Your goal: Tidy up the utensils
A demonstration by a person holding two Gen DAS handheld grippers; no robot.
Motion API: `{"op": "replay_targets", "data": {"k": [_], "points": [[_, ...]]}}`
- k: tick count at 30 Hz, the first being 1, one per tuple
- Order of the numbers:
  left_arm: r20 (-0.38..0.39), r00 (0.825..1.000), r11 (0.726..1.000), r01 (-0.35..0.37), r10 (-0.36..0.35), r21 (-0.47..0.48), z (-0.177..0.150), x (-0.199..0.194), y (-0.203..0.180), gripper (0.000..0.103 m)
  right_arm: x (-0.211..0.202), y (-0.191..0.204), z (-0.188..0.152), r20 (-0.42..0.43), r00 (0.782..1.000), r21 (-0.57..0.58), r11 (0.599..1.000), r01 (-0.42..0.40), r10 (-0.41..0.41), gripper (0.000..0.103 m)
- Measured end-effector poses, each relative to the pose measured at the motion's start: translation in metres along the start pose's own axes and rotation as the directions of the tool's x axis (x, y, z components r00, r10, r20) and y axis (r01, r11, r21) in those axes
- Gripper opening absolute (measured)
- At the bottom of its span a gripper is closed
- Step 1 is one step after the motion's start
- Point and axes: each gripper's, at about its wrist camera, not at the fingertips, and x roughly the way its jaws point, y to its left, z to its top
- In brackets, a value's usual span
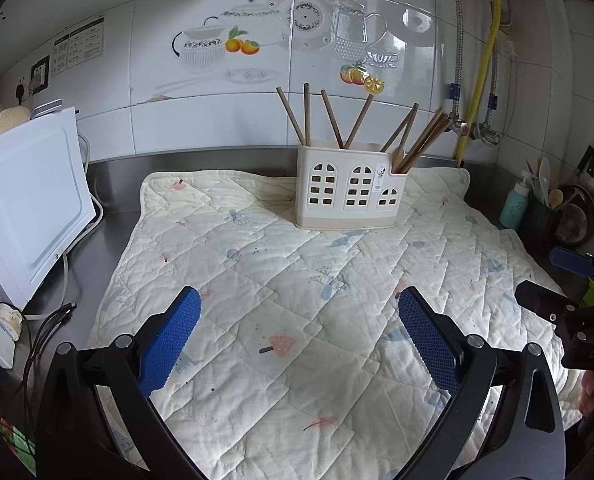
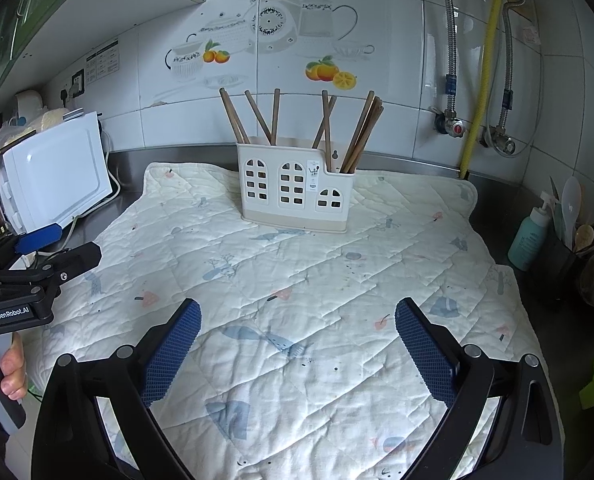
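A quilted cream cloth (image 1: 297, 280) printed with pale mushrooms and trees covers a steel counter (image 1: 109, 240) beneath a white-tiled wall (image 1: 177, 112) decorated with teapots and oranges. At the cloth's far edge, just short of the wall, stands the cream utensil holder (image 1: 351, 194) with arched window cut-outs; wooden chopsticks (image 1: 329, 120) lean upright in its compartments, a bundle crowding the low right-hand one. Left of the holder, off the cloth, sits a white appliance (image 1: 29, 208); to the holder's right, well apart, a teal bottle (image 1: 515, 204) stands beside a dark pot of spoons (image 1: 545, 220). The left gripper (image 1: 299, 336) and right gripper (image 2: 297, 344) hover over the cloth's near half, fingers spread wide, holding nothing. Only the right wrist view shows a green cabinet (image 2: 1, 32) overhead and a person's hand (image 2: 13, 368) on the left gripper's handle.
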Motion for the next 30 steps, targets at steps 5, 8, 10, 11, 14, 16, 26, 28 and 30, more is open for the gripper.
{"op": "replay_targets", "data": {"k": [5,8,10,11,14,16,26,28,30], "points": [[-0.003,1.0,1.0,-0.003,0.003,-0.005,-0.001,0.0008,0.0005,0.098,0.0003,-0.0002,-0.0001,0.0,1.0,0.0,1.0,-0.002,0.002,0.094],[-0.001,1.0,1.0,-0.001,0.001,-0.008,-0.0011,0.0008,0.0009,0.098,0.0005,-0.0004,0.0,-0.001,1.0,0.001,1.0,-0.002,0.002,0.094],[-0.001,1.0,1.0,0.0,0.0,-0.01,-0.0014,0.0009,0.0012,0.098,0.0007,0.0001,-0.0001,-0.001,1.0,0.0,1.0,-0.001,0.001,0.094],[-0.001,1.0,1.0,0.001,-0.001,-0.01,-0.0017,0.0014,0.0014,0.098,0.0007,0.0001,-0.0002,-0.001,1.0,0.001,1.0,-0.001,0.001,0.094],[-0.002,1.0,1.0,0.008,-0.008,-0.014,-0.0017,0.0012,0.0016,0.098,0.0009,0.0011,-0.0008,-0.001,1.0,0.001,1.0,-0.002,0.002,0.094],[0.002,1.0,1.0,0.017,-0.017,-0.023,-0.002,0.0003,0.0018,0.098,0.0007,0.0009,-0.001,0.0,1.0,0.002,1.0,-0.002,0.002,0.094],[-0.009,1.0,0.999,0.0,0.0,-0.039,-0.0032,0.0024,0.0056,0.098,0.0015,0.0,-0.0006,-0.002,1.0,0.002,1.0,-0.003,0.003,0.094],[-0.01,1.0,0.999,-0.003,0.003,-0.036,-0.0033,0.0029,0.0049,0.098,0.0014,0.0003,-0.0007,-0.003,1.0,0.002,1.0,-0.003,0.003,0.094],[-0.012,1.0,0.999,-0.002,0.001,-0.035,-0.0033,0.0034,0.0053,0.098,0.0018,0.0001,-0.0011,-0.002,1.0,0.002,1.0,-0.002,0.002,0.094]]}}
